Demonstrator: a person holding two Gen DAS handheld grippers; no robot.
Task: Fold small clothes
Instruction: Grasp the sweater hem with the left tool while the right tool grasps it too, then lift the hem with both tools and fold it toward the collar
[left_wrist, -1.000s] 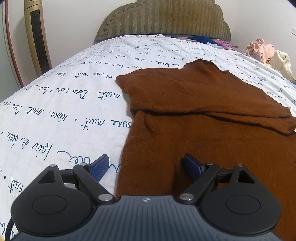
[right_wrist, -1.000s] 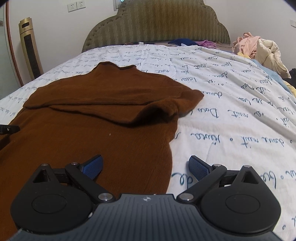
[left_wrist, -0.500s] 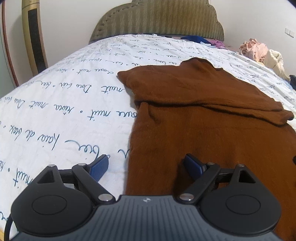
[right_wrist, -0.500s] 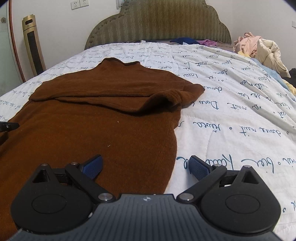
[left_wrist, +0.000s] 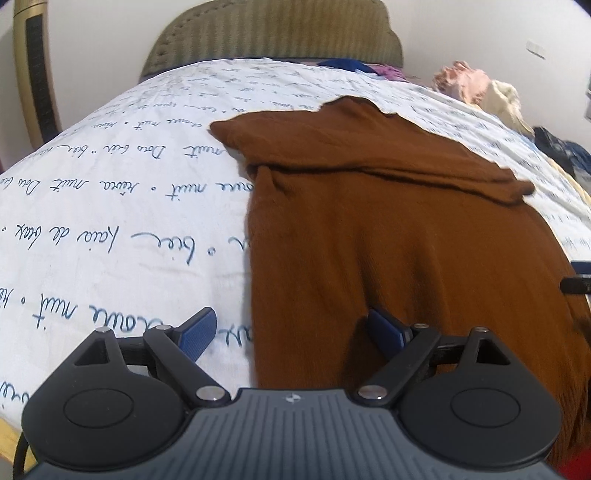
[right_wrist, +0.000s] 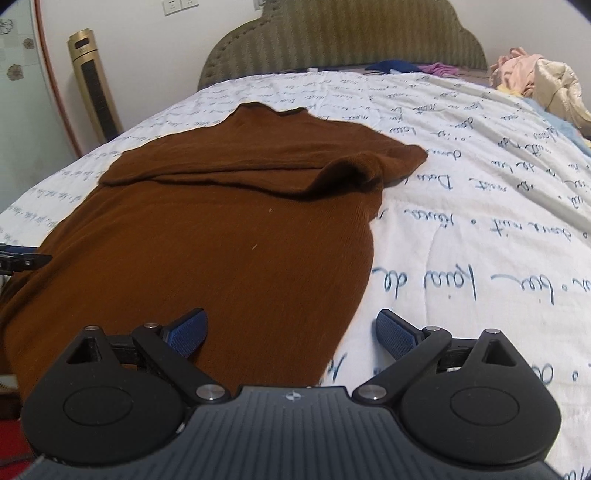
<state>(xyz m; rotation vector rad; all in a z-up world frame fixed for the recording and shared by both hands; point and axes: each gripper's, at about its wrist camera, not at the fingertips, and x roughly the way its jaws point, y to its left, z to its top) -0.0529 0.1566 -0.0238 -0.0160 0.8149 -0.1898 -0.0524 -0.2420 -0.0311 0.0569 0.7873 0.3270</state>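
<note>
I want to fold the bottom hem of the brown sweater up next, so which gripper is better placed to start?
Neither clearly: the left gripper straddles the sweater's left edge, the right gripper its right edge, both open near the hem.

Two wrist fisheyes low at the foot of the bed, both facing the headboard

The left view sits close over the left hem of the brown sweater (left_wrist: 388, 236), its left hand-held gripper (left_wrist: 291, 328) filling the lower frame, and looks up the bed (left_wrist: 110, 221) to the headboard (left_wrist: 273, 33); the right view sits just as near over the right hem of the sweater (right_wrist: 229, 236), behind the right hand-held gripper (right_wrist: 291, 328), facing the same headboard (right_wrist: 343, 40). Both share the whole sweater, the printed bedcover, the gold tower fan (right_wrist: 96, 88) at left and the clothes pile (right_wrist: 535, 81) at right; each catches the other gripper's tip at its frame edge
</note>
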